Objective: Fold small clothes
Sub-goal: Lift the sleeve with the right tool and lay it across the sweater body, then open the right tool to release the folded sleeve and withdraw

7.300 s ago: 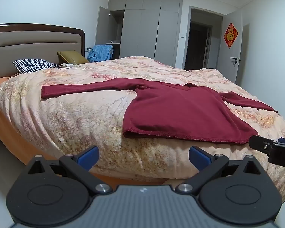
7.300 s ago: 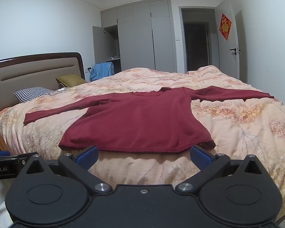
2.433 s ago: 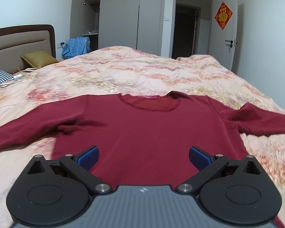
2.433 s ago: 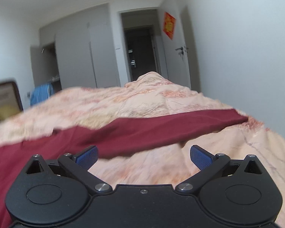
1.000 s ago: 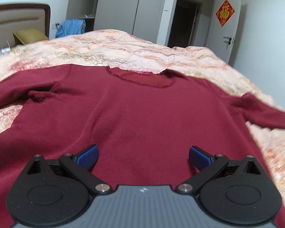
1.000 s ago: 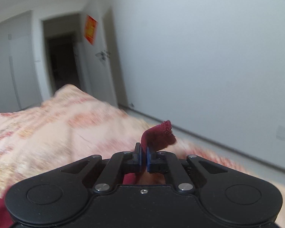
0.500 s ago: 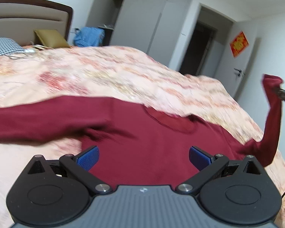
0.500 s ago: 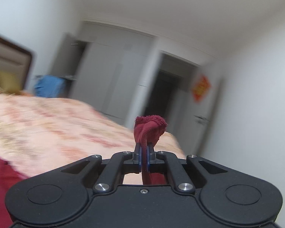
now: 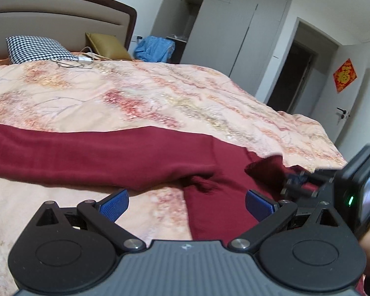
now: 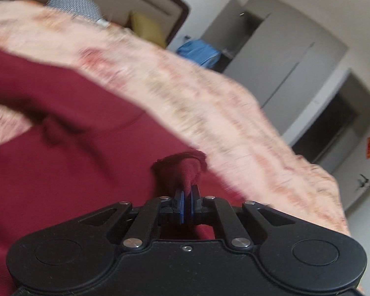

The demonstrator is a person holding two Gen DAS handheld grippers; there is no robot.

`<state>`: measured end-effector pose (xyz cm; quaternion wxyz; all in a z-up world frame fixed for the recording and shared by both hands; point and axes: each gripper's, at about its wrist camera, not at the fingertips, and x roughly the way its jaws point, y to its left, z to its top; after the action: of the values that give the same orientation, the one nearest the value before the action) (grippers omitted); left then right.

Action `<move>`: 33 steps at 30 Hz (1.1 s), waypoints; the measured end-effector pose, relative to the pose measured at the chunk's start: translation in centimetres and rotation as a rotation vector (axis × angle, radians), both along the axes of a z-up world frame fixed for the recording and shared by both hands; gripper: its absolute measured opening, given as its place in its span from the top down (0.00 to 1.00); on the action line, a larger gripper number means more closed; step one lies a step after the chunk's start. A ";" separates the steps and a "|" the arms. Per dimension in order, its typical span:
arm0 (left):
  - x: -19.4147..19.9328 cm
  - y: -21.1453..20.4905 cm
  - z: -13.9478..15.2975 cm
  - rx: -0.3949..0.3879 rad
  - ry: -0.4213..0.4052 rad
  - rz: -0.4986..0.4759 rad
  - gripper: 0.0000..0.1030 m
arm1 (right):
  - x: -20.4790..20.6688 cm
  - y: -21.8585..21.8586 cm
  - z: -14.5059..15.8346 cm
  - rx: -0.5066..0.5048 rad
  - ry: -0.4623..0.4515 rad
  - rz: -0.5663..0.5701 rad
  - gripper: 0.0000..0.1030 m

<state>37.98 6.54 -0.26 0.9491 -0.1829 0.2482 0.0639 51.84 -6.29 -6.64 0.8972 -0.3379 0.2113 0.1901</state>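
Observation:
A dark red long-sleeved sweater [image 9: 91, 153] lies spread on the bed's floral quilt [image 9: 140, 98]; its left sleeve runs off to the left. My left gripper [image 9: 186, 203] is open and empty, low over the quilt beside the sweater's left armpit. My right gripper [image 10: 187, 206] is shut on the cuff of the right sleeve [image 10: 182, 166] and holds it over the sweater's body [image 10: 61, 172]. In the left wrist view the right gripper [image 9: 291, 181] shows at the right with the sleeve cuff [image 9: 266, 170].
A houndstooth pillow [image 9: 37, 49], an olive cushion [image 9: 106, 45] and a charger cable [image 9: 79, 60] lie by the headboard. Blue clothes [image 9: 155, 49] sit near the open wardrobe. A dark doorway [image 9: 293, 79] and a white door are at the far right.
My right gripper has carried the sleeve cuff leftward and down over the sweater's body. My left gripper has shifted left toward the left sleeve and stays open.

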 end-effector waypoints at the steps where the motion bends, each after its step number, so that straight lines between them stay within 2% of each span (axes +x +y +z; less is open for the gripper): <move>1: 0.0 0.1 -0.2 0.002 0.003 0.006 0.00 | -0.2 -0.1 -0.3 0.003 0.020 0.008 0.90; 3: 0.2 0.3 -0.4 0.002 0.006 0.019 0.00 | -0.8 -0.4 -0.2 0.023 0.050 0.031 0.80; 5: 0.6 0.3 -0.5 -0.001 0.004 0.033 0.00 | -1.6 -1.4 0.0 0.053 0.072 0.050 0.55; 6: 0.7 0.2 -0.5 -0.003 0.001 0.040 0.00 | -2.1 -2.4 0.4 0.077 0.083 0.061 0.47; 7: 0.9 0.1 -0.5 -0.007 -0.003 0.045 0.00 | -2.5 -3.6 0.8 0.107 0.092 0.070 0.32; 8: 1.1 -0.1 -0.5 -0.012 -0.008 0.048 0.00 | -2.6 -4.8 1.4 0.145 0.102 0.080 0.24; 13: 3.4 -2.8 -0.7 -0.009 -0.049 0.009 0.00 | -4.2 -12.5 3.8 0.297 0.103 0.054 0.05; 16: 6.0 -5.8 -1.1 -0.004 -0.049 -0.033 0.00 | -3.6 -17.7 4.8 0.355 0.066 -0.036 0.02; 19: 9.1 -8.8 -1.9 -0.014 -0.066 -0.086 0.00 | -1.6 -23.0 5.5 0.439 0.068 -0.213 0.01; 22: 11.5 -11.2 -3.4 0.043 -0.056 -0.104 0.00 | 0.9 -28.2 5.8 0.591 0.082 -0.397 0.01; 24: 12.6 -11.9 -4.4 0.067 -0.013 -0.108 0.00 | 2.8 -31.3 5.3 0.703 0.121 -0.498 0.03; 27: 13.3 -11.4 -6.2 0.038 0.041 -0.111 0.00 | 5.2 -34.9 3.8 0.865 0.199 -0.611 0.17; 29: 13.4 -11.2 -6.7 0.025 0.048 -0.113 0.00 | 6.7 -36.0 2.6 0.942 0.246 -0.661 0.35; 30: 13.3 -11.3 -6.8 0.031 0.043 -0.113 0.00 | 7.4 -36.2 2.0 0.971 0.272 -0.679 0.39; 31: 13.1 -11.4 -6.8 0.038 0.040 -0.112 0.00 | 8.1 -36.2 1.4 0.997 0.299 -0.693 0.48; 33: 13.1 -11.6 -6.9 0.053 0.037 -0.112 0.00 | 9.1 -36.5 0.6 1.031 0.342 -0.694 0.69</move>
<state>51.04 -5.01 -7.18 0.9509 -0.1424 0.2739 0.0208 60.90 -42.83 -6.05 0.9075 0.2599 0.3297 0.0173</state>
